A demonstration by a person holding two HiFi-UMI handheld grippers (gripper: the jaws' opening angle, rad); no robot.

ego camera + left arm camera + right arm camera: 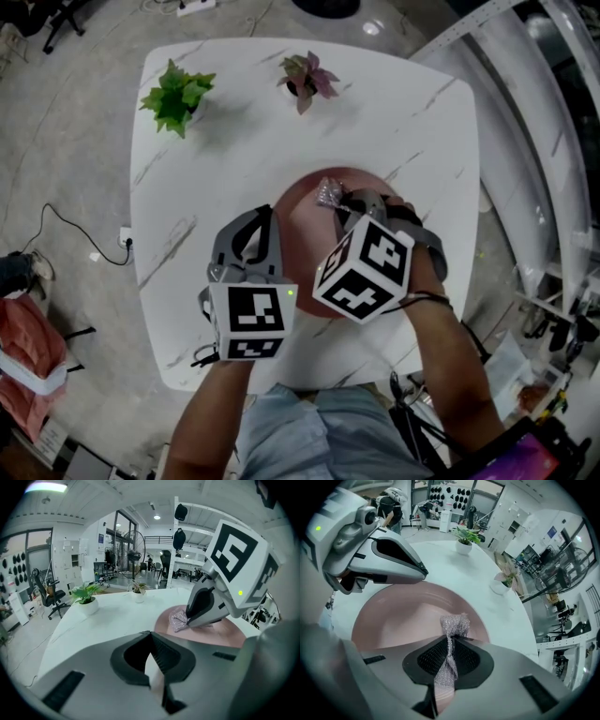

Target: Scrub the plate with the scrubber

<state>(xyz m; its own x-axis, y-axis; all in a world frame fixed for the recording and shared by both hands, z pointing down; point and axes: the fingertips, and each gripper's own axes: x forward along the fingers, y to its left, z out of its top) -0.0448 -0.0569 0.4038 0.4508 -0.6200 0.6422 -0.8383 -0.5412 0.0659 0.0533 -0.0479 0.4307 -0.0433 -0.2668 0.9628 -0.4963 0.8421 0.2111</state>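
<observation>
A round pink plate (pixel 302 230) lies in the middle of the white table (pixel 234 150). My right gripper (pixel 343 202) is shut on a silvery mesh scrubber (pixel 328 194), which rests on the plate's far part. In the right gripper view the scrubber (pixel 453 625) sticks out of the shut jaws (pixel 449 641) over the plate (pixel 403 616). My left gripper (pixel 267 214) is by the plate's left rim, its jaws together. In the left gripper view its tips (pixel 151 634) meet with nothing clearly between them; the plate (pixel 220 632) and scrubber (pixel 179 620) lie to the right.
A green potted plant (pixel 176 94) and a purple-leaved one (pixel 307 80) stand at the table's far side. The table's near edge is just under my arms. Metal shelving (pixel 553 187) runs along the right.
</observation>
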